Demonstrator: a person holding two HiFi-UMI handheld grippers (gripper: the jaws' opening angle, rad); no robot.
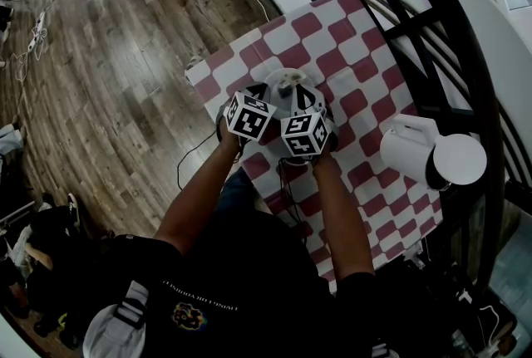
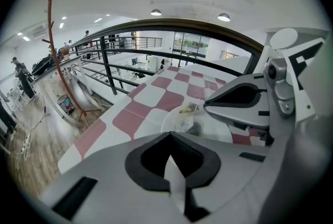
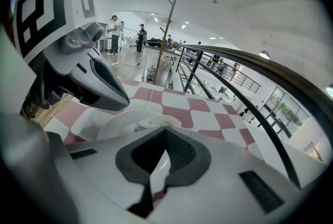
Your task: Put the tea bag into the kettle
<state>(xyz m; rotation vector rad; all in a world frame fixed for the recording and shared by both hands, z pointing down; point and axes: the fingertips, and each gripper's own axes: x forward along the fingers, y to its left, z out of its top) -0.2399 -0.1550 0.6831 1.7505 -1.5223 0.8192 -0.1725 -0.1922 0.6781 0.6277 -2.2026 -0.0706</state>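
Observation:
A white plate (image 1: 285,80) lies on the red-and-white checked table (image 1: 366,66); on it rests a crumpled white tea bag (image 3: 144,124) with a yellowish bit (image 2: 188,109). Both grippers hang close together just over the plate's near side. My left gripper (image 2: 170,137) is shut, with a thin white paper strip (image 2: 175,186) pinched in its jaws. My right gripper (image 3: 165,132) is shut too, with a thin white strip (image 3: 157,165) in its seam. Whether both hold one piece I cannot tell. The white kettle (image 1: 420,150) stands to the right, apart from both grippers.
A black curved railing (image 1: 432,32) runs along the table's far side. The table's left edge drops to a wooden floor (image 1: 108,74). A black cable (image 1: 193,155) hangs off the near-left edge. People stand far off in the hall.

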